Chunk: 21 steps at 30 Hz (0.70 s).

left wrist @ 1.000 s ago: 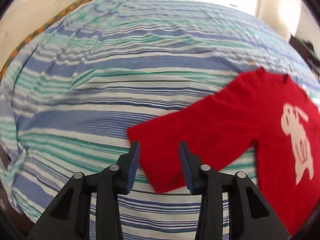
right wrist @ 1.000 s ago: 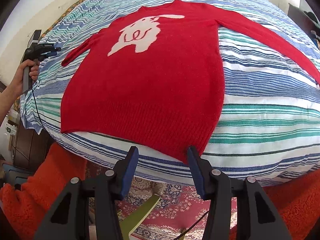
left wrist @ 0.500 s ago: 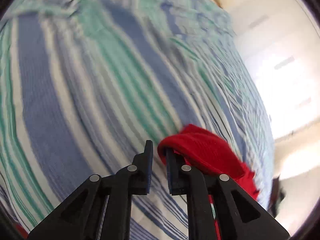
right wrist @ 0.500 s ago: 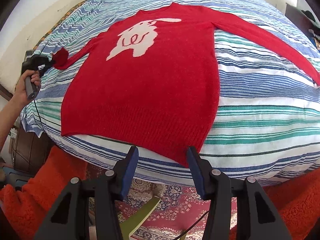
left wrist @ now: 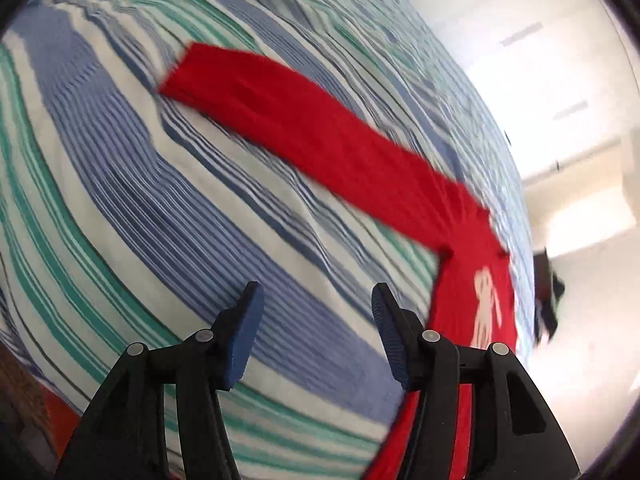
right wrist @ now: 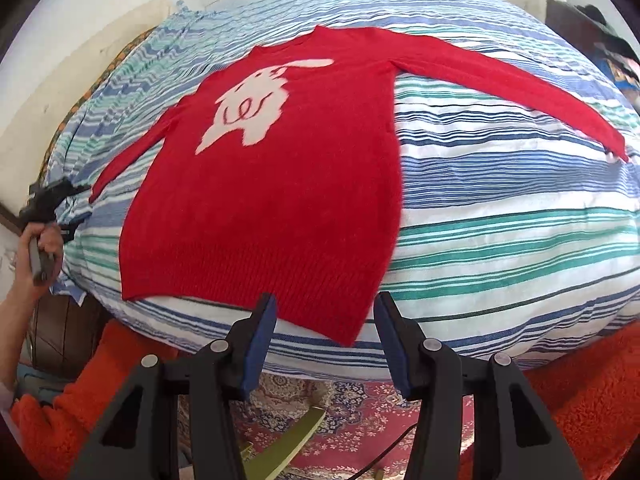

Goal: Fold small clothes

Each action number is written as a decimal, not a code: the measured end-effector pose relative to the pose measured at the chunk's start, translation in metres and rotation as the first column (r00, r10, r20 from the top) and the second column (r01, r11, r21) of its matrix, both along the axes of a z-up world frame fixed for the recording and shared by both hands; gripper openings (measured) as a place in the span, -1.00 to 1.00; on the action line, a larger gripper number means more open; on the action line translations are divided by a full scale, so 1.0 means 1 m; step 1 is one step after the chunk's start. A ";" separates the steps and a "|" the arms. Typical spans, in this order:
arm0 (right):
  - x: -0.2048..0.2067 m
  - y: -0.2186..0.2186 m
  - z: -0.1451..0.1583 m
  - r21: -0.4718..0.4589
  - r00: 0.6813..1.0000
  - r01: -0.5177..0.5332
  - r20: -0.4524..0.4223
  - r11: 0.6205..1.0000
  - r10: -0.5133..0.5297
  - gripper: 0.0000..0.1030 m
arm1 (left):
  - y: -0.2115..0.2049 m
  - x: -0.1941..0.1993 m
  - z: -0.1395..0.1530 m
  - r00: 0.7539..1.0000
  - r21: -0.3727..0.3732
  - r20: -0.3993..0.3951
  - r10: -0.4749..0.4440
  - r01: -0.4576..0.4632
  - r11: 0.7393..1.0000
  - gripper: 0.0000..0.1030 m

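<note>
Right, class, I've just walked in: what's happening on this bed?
A person holding two gripping tools is getting ready to fold a red sweater that lies flat, face up, on the striped bedspread, both sleeves stretched out. The left tool is open and empty, with one sleeve lying straight in front of it. The right tool is open too, poised at the sweater's hem. No fold has been made yet.

light: bright daylight, blown-out window glare | left view: motion-blurred | right view: sharp; both: fisheye-bent edges
</note>
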State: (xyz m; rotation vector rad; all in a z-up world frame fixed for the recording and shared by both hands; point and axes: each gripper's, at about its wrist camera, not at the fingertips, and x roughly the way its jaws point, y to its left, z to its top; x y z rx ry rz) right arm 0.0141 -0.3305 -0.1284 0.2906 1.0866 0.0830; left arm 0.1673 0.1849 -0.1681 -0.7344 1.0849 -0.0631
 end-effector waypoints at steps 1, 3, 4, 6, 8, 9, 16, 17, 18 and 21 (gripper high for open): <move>-0.001 -0.012 0.001 0.027 0.999 0.047 0.004 0.999 -0.047 -0.02 | -0.027 -0.009 -0.002 0.994 0.013 -0.003 -0.106 0.106 0.994 0.11; -0.002 -0.034 -0.003 0.095 0.993 0.122 -0.010 0.988 -0.122 -0.01 | -0.074 -0.026 -0.007 0.963 0.041 -0.019 -0.271 0.271 0.962 0.23; -0.001 -0.042 -0.007 0.140 0.990 0.138 -0.028 0.980 -0.136 -0.01 | -0.094 -0.035 -0.010 0.943 0.054 -0.026 -0.332 0.332 0.942 0.27; 0.004 -0.048 -0.014 0.251 0.993 0.115 -0.050 0.961 -0.106 -0.01 | -0.126 -0.049 -0.011 0.911 0.117 -0.024 -0.412 0.412 0.904 0.59; 0.012 -0.042 -0.023 0.277 0.996 0.064 -0.083 0.959 -0.043 0.01 | -0.151 -0.066 -0.009 0.885 0.173 -0.023 -0.464 0.461 0.870 0.71; 0.016 -0.037 -0.029 0.242 0.994 0.054 -0.105 0.969 -0.029 0.01 | -0.159 -0.069 -0.011 0.874 0.180 -0.034 -0.485 0.482 0.857 0.70; 0.029 -0.019 -0.040 0.259 0.992 -0.032 -0.111 0.965 0.063 -0.92 | -0.153 -0.084 -0.014 0.866 0.129 -0.068 -0.495 0.500 0.856 -0.92; 0.026 -0.018 -0.035 0.239 0.991 -0.042 -0.116 0.970 0.071 -0.92 | -0.154 -0.089 -0.014 0.864 0.126 -0.067 -0.499 0.504 0.855 -0.93; 0.022 -0.019 -0.030 0.219 0.989 -0.048 -0.124 0.975 0.077 -0.92 | -0.151 -0.093 -0.014 0.862 0.129 -0.071 -0.501 0.506 0.853 -0.93; 0.013 -0.025 -0.029 0.188 0.983 -0.036 -0.169 0.982 0.068 -0.93 | -0.147 -0.097 -0.027 0.868 0.127 -0.104 -0.486 0.497 0.859 -0.93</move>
